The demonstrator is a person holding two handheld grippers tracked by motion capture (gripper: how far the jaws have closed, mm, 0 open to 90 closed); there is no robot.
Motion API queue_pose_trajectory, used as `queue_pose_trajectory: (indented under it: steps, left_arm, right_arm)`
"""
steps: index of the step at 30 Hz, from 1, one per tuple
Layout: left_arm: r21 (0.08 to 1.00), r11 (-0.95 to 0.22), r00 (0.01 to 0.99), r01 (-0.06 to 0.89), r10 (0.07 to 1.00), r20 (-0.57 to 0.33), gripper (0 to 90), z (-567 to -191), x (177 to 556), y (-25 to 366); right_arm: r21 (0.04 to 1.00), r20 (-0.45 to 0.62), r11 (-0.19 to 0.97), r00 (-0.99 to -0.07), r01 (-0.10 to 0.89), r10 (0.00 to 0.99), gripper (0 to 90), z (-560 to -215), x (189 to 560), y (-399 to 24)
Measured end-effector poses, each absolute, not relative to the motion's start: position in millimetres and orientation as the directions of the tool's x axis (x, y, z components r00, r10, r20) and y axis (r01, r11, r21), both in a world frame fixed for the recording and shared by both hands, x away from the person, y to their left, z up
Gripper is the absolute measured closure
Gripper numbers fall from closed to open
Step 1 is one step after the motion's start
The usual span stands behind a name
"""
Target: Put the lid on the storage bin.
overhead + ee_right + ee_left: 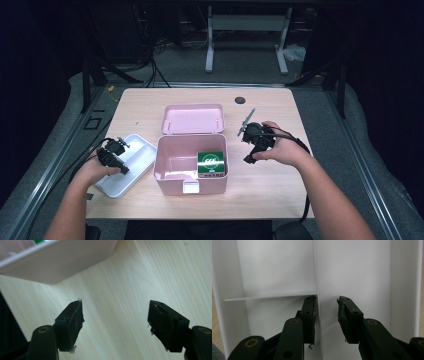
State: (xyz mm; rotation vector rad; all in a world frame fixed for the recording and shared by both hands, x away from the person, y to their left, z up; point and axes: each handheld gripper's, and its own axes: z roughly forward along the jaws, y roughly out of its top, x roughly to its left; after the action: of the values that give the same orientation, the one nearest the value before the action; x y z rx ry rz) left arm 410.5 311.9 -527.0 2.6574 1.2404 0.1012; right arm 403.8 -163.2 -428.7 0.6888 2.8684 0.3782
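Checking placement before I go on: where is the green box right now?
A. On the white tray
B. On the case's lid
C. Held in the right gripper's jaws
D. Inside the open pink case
D: in the high view the green box sits inside the open pink case, at its right end, while the right gripper has open, empty jaws over bare table.

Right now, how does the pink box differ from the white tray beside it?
The pink box is deep with tall walls; the white tray is shallow and flat. The box has a hinged lid thrown open behind it; the tray shows no lid. The box holds a green packet; the tray's compartments, split by thin dividers, look empty. The left gripper hovers over the tray; the right gripper is over bare table beside the box. Both sit on that wooden table.
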Motion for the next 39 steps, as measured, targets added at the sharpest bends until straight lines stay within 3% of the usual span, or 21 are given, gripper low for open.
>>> queue_pose_trajectory:
  steps: [4, 11, 14, 19, 25, 30, 34, 39]
  left_arm:
    - [0.196, -0.633, 0.649, 0.749, 0.761, -0.021, 66.8, -526, 412, 311]
    - [0.150, -0.649, 0.660, 0.746, 0.750, -0.036, 68.1, -526, 419, 308]
    - [0.133, -0.648, 0.657, 0.750, 0.753, -0.035, 70.7, -525, 422, 308]
    - [0.129, -0.596, 0.608, 0.792, 0.789, -0.088, 75.8, -525, 428, 314]
    - [0.102, -0.572, 0.581, 0.814, 0.805, -0.119, 77.5, -525, 434, 317]
    - [0.080, -0.596, 0.602, 0.799, 0.795, -0.082, 78.5, -525, 435, 310]
    - [0.067, -0.603, 0.606, 0.795, 0.795, -0.032, 86.2, -525, 433, 305]
    - [0.052, -0.601, 0.602, 0.798, 0.798, -0.010, 87.8, -525, 433, 301]
  right_arm:
    - [0.355, -0.111, 0.778, -0.803, 0.519, 0.586, 28.9, -454, 402, -176]
    - [0.450, -0.071, 0.671, -0.725, 0.590, 0.685, 29.4, -482, 392, -188]
    - [0.474, -0.095, 0.638, -0.685, 0.607, 0.722, 40.3, -492, 385, -190]
    - [0.552, -0.106, 0.576, -0.634, 0.603, 0.766, 46.0, -502, 370, -194]
    - [0.643, 0.024, 0.412, -0.555, 0.645, 0.831, 54.7, -511, 364, -204]
    - [0.654, -0.001, 0.421, -0.556, 0.629, 0.831, 56.1, -512, 361, -204]
    - [0.648, -0.032, 0.432, -0.545, 0.627, 0.838, 56.6, -516, 360, -201]
    - [0.649, -0.024, 0.429, -0.546, 0.628, 0.837, 51.9, -519, 359, -199]
